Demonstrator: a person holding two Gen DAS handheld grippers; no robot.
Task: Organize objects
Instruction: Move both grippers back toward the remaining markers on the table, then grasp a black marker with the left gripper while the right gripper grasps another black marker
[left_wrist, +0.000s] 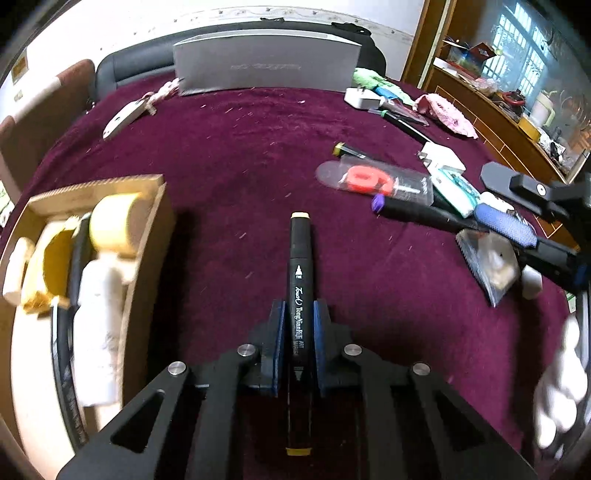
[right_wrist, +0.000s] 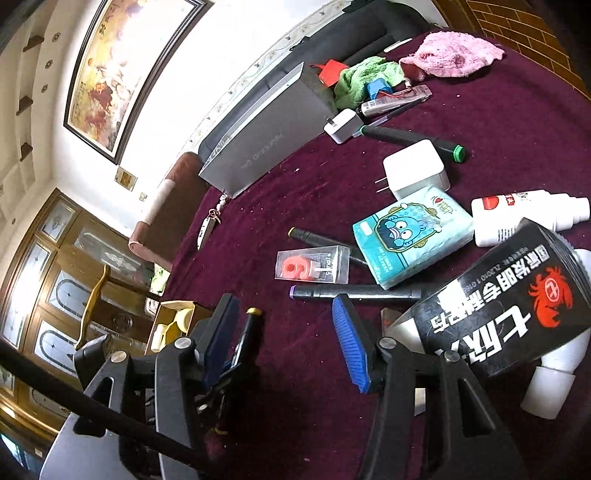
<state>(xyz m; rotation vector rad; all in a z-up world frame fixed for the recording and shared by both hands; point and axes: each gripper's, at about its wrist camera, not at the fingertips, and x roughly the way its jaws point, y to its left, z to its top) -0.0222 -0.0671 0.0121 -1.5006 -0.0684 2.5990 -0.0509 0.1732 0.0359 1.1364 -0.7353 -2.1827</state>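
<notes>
Marker pen (left_wrist: 300, 280), black-barrelled with a pale yellow cap at each end and white lettering along its side, sits at the lower middle of the left wrist view, clamped between the blue pads of the left gripper (left_wrist: 299, 325) above the maroon cloth (left_wrist: 229, 155). Judging by that, the step in hand is carrying it to the wooden box (left_wrist: 147, 236) at the left edge, already holding tape rolls and a white bottle; the next move calls for swinging left and lowering into a free gap. Right gripper (right_wrist: 291, 332) hangs parted and empty near the purple-capped marker (right_wrist: 354, 292).
</notes>
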